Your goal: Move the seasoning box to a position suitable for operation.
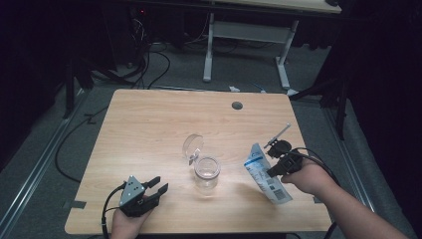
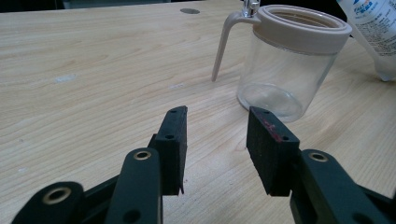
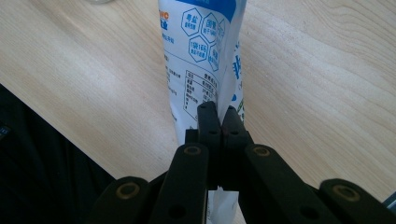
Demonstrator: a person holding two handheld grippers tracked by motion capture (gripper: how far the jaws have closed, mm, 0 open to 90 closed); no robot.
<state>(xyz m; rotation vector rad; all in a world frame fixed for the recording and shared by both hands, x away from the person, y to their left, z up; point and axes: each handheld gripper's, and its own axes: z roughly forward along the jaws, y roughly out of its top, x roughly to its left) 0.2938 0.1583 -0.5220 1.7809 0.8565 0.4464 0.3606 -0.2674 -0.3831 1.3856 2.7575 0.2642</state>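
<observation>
Jaws of your right gripper (image 3: 218, 122) clench one white packet (image 1: 264, 174), held right of one clear jar (image 1: 207, 173) on the table (image 1: 149, 129); your left gripper (image 1: 158, 187) rests released.

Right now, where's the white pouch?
High view: the white pouch is right of the glass jar, pinched in the right claw near the table's right edge.

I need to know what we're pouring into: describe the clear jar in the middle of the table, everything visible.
The clear glass-like round jar stands upright near the middle of the light wooden table. It looks empty. A beige plastic collar rings its mouth, and its hinged clear lid is flipped open, leaning back behind it. Nothing grips it: the left claw rests open beside it, apart.
</observation>
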